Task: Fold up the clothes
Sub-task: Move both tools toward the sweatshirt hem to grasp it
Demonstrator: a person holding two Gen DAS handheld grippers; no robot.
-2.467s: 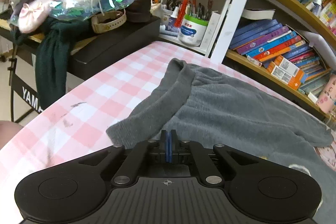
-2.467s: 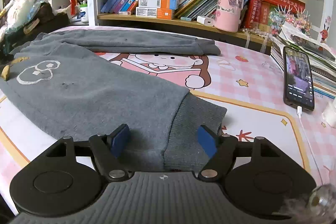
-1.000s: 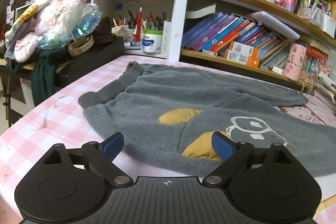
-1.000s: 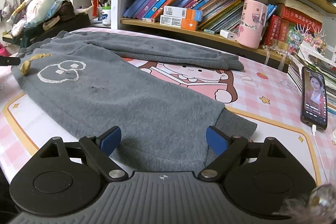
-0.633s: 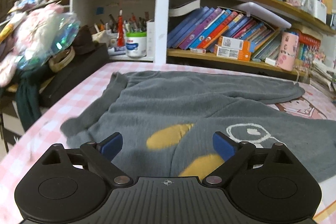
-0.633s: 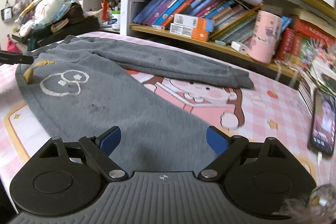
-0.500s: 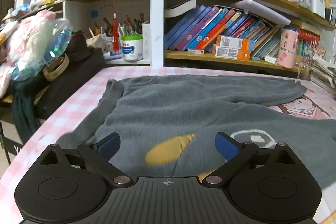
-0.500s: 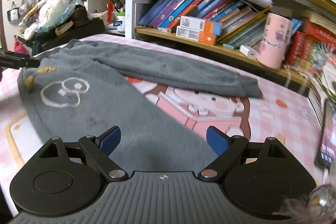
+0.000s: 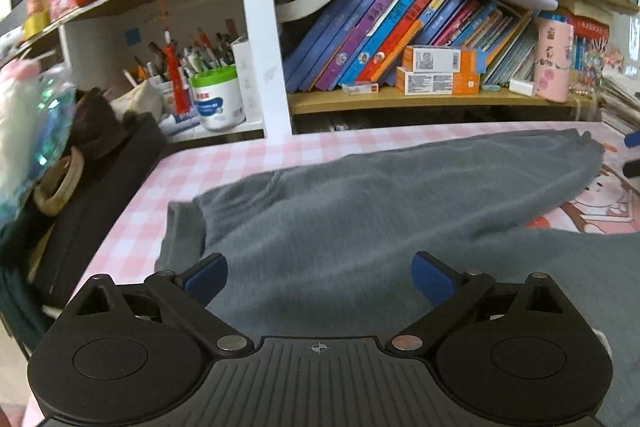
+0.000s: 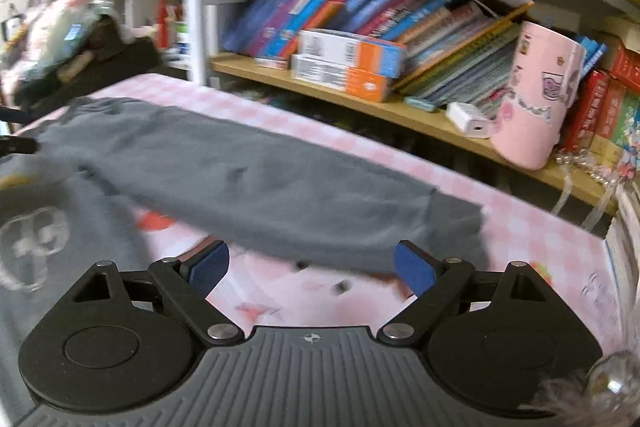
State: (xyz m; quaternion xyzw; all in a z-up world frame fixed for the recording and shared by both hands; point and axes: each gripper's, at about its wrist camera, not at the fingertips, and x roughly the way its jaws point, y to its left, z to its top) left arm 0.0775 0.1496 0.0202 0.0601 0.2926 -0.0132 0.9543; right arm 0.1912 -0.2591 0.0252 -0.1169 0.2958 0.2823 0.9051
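Soft, fuzzy grey trousers (image 9: 360, 211) lie flat on the pink checked cloth (image 9: 224, 155). Left gripper (image 9: 320, 277) and right gripper (image 10: 310, 265) hover spread, empty.

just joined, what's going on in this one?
A person holding two handheld grippers is folding clothes. A pair of grey sweatpants lies spread on the pink checked tablecloth in front of the bookshelf. The left gripper, its jaws having just been opening, is open near the waistband with nothing held. The right gripper is open and empty near the far leg's cuff. No fold made yet.
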